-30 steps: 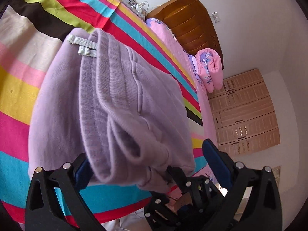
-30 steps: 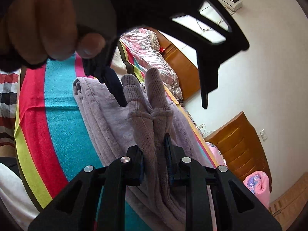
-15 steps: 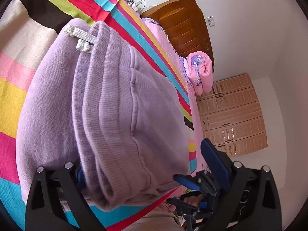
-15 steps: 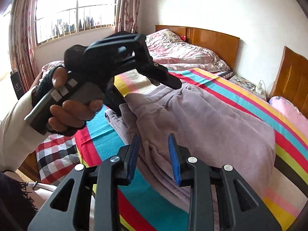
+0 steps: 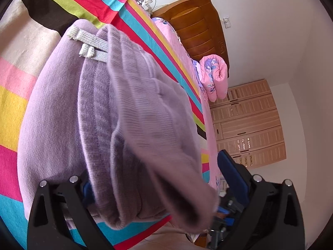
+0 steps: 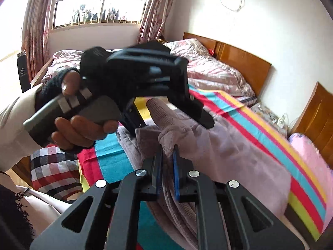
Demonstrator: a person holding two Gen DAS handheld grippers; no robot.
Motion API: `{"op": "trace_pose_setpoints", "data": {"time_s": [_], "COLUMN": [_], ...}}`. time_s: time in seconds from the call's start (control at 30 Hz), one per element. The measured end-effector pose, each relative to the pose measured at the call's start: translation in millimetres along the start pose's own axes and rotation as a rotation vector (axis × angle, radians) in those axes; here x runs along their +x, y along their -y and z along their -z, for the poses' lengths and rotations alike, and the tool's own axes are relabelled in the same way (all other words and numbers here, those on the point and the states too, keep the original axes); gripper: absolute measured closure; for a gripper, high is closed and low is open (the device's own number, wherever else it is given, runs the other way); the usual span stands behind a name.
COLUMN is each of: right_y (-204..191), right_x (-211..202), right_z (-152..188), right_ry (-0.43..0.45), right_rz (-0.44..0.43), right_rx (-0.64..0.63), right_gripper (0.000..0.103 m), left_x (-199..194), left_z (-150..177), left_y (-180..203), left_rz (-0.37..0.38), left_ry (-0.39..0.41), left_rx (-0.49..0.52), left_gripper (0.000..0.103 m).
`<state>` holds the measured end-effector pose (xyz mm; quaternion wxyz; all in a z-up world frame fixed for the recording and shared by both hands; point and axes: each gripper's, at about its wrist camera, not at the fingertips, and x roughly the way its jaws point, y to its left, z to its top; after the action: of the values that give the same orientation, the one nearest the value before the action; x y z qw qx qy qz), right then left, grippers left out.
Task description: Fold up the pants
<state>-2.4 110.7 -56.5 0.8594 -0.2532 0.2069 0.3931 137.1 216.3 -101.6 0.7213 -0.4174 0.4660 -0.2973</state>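
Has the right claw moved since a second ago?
Yes. The right claw has swung up and around: its view now takes in the window, with the lilac pants pinched.

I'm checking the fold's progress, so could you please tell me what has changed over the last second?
The right gripper let go of the cuffs half a second ago, its jaws apart, and has now shut on the lilac pants again, gripping a ribbed cuff. Its view swung up from the bed to the room. The left gripper stays wide open around the folded waistband, and the pants remain on the striped blanket.
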Motion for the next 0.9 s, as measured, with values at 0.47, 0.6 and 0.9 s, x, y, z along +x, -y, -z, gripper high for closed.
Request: {"op": "trace_pose_setpoints", "data": {"time_s": [0.47, 0.6, 0.9], "right_y": [-25.6, 11.9, 77.2], "right_x": [21.5, -42.2, -88.2], "right_z": [33.5, 56.5, 181.8], "right_ry": [-0.049, 0.074, -0.08], "right_rz": [-0.024, 0.071, 0.319], "right_rx": [0.019, 0.205, 0.609], "right_gripper": [0.068, 0.043, 0.039], "left_x": [18.3, 17.0, 15.8], "left_z": [0.5, -1.7, 3.4], "left_y": [17.7, 11.6, 4.6], "left_rz": [-0.31, -0.304, -0.316], "left_ry": [-0.047, -0.045, -0.019], "left_rx": [0.097, 0.092, 0.123], "left_gripper": [0.048, 0.052, 0.067]}}
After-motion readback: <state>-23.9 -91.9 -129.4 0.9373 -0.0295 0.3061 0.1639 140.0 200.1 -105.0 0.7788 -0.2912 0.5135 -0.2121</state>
